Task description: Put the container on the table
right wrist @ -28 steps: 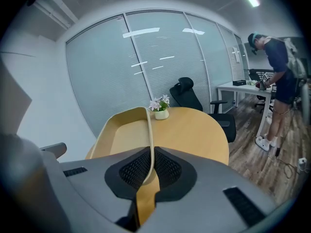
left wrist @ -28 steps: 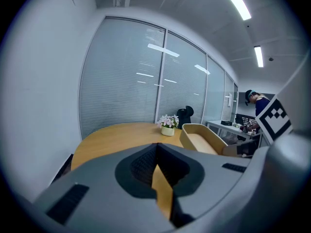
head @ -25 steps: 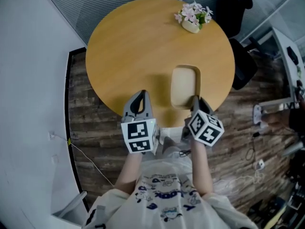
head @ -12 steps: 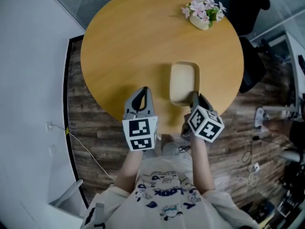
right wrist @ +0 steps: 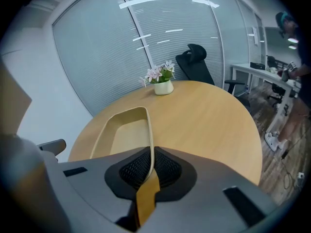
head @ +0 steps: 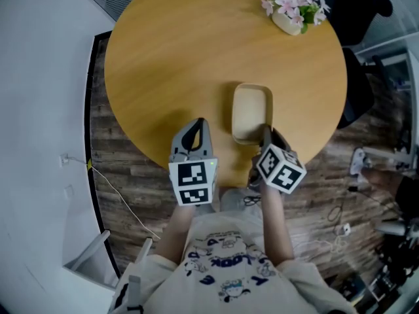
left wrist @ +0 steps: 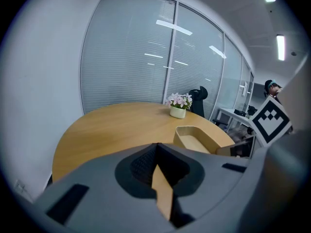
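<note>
At round wooden table (head: 170,57): beige oblong container (head: 252,110), near rim clamped by right gripper (head: 267,135).
Left gripper (head: 194,131) closed, empty. Lower level; release once base sits flat.

No legible text or labels anywhere.

Round wooden table (head: 196,57) standing on a dark wood-plank floor (head: 124,175), close to a plain white wall (head: 39,110). Behind it, a glass partition with lowered blinds (left wrist: 131,57); a black office chair (right wrist: 194,62) at the far side; a white desk (right wrist: 250,71) beyond; ceiling strip lights (left wrist: 281,46) overhead.
</note>
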The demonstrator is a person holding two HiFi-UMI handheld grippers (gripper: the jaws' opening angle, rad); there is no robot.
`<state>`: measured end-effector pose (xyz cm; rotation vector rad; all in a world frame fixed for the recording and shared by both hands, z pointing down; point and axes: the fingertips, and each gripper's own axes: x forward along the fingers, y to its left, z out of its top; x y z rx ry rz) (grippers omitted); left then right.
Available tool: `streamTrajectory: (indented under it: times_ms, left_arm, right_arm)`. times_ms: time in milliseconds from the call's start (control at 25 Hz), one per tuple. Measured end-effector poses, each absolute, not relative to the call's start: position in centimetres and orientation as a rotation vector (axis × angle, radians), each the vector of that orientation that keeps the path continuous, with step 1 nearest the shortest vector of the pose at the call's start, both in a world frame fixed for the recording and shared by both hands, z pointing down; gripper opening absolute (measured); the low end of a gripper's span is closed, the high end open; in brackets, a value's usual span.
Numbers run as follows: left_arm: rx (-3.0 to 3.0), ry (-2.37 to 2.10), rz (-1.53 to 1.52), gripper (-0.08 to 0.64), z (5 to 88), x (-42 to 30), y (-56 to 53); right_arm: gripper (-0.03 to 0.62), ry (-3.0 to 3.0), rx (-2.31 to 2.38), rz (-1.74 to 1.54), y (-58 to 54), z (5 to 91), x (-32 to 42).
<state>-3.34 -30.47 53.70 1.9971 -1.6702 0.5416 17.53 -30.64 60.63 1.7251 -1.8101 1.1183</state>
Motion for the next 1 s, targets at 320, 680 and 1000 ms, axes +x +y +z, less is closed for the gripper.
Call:
streamTrajectory:
  times_ms: [320, 680, 1000]
  left_arm:
    - [1.955, -1.642, 0.579, 0.003, 56.3, -2.8, -30.8]
    - [1.910, -1.619, 0.620, 0.003, 58.6, -2.9, -29.6]
    - [1.894, -1.626, 0.633, 0.003, 59.1, -3.6, -28.7]
  right_arm:
    - [0.020, -1.777, 1.679, 1.138, -31.2, 63.4, 17.7]
    - [0.020, -1.750, 1.653, 1.160, -30.5, 65.6, 17.4]
    - [0.021, -1.763, 1.620, 1.135, -30.3, 65.9, 16.5]
